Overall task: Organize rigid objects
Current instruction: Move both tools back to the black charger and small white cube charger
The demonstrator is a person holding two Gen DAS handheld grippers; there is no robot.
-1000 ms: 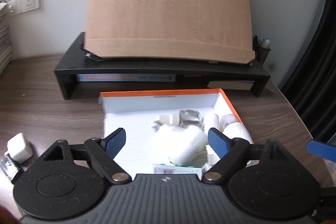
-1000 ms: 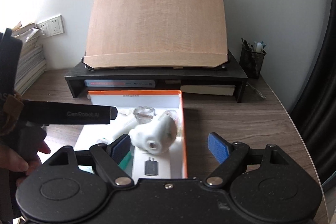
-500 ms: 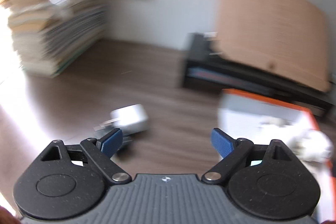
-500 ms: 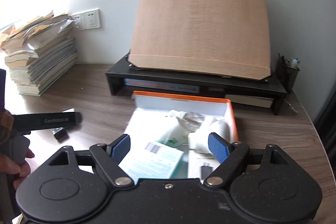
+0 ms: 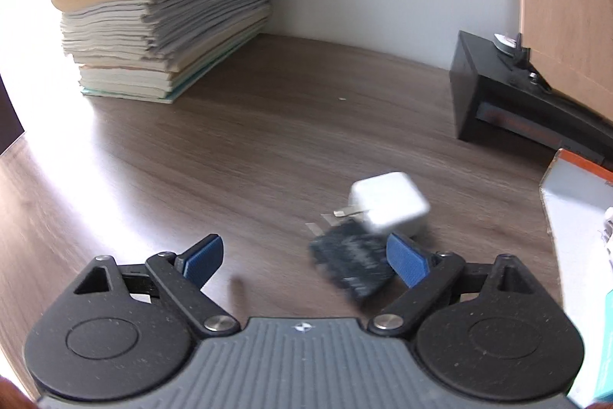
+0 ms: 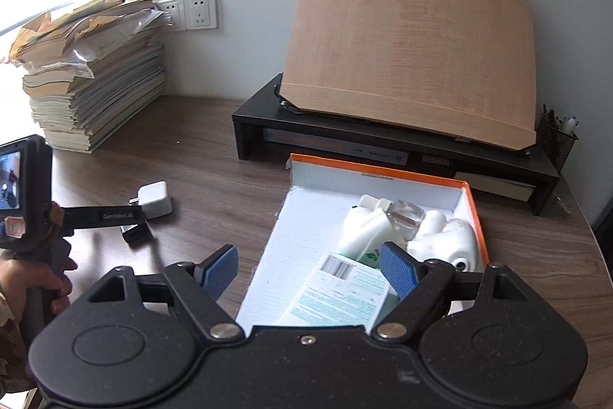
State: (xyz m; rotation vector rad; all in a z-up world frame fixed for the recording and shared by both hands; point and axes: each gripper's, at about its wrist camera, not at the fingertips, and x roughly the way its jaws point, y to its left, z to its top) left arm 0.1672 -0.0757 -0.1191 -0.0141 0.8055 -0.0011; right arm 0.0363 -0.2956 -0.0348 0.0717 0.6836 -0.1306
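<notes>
We had the left claw (image 5: 304, 257) opening, nothing gripped; the black adapter (image 5: 352, 265) lay on the surface toward its right pad, touching the white charger (image 5: 389, 204) beyond. The right claw (image 6: 308, 269) hovered open, empty, over the box (image 6: 377, 171).

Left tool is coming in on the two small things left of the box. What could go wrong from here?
1. The white charger and the black block lie touching, so the left tool, whose jaws are opening, may catch both or knock one away.
2. The black block sits close by one blue pad, off-centre: closing now might pinch only its corner.
3. The orange-rimmed box is already crowded at its far end, so a drop there may land on the bottles.
</notes>
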